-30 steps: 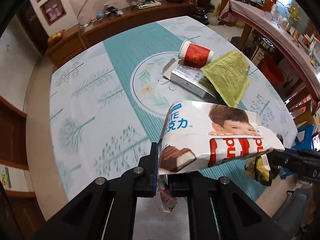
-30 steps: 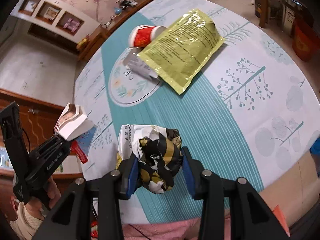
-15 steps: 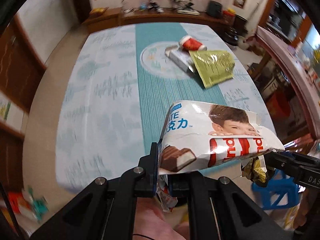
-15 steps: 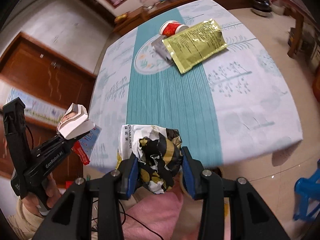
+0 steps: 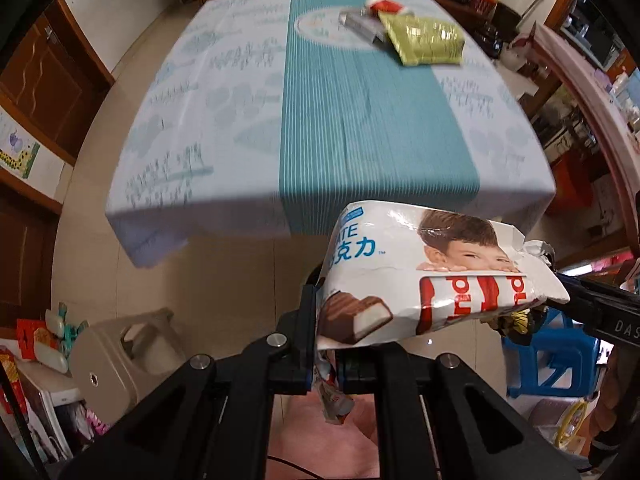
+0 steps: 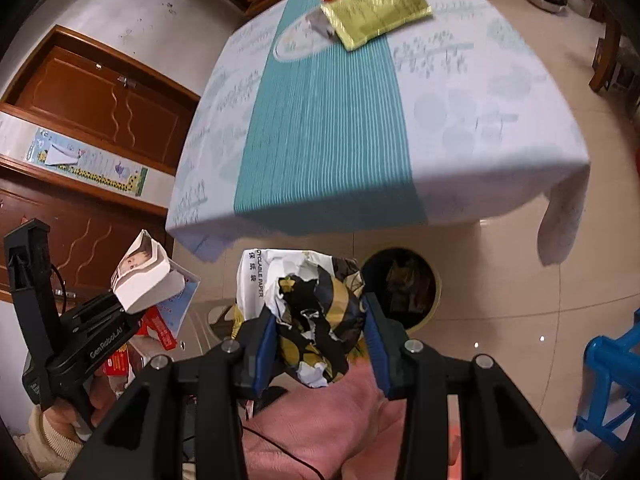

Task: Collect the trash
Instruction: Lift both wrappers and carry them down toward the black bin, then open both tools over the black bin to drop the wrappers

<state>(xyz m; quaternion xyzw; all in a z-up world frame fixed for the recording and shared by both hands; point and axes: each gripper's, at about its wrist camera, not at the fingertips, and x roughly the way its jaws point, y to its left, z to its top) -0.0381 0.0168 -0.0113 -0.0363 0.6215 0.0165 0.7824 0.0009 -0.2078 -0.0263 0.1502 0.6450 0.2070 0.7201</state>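
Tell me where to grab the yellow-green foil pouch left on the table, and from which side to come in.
Take the yellow-green foil pouch by the free corner nearest the table's front edge, coming from above and from that near side. It lies flat, so only an edge gives the gripper something to pinch, and its far end overlaps the grey box beside the red cup, likely crowding a grip there.

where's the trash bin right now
In the right wrist view the round trash bin sits on the tiled floor just under the near edge of the table, right behind the crumpled wrapper in the right gripper.
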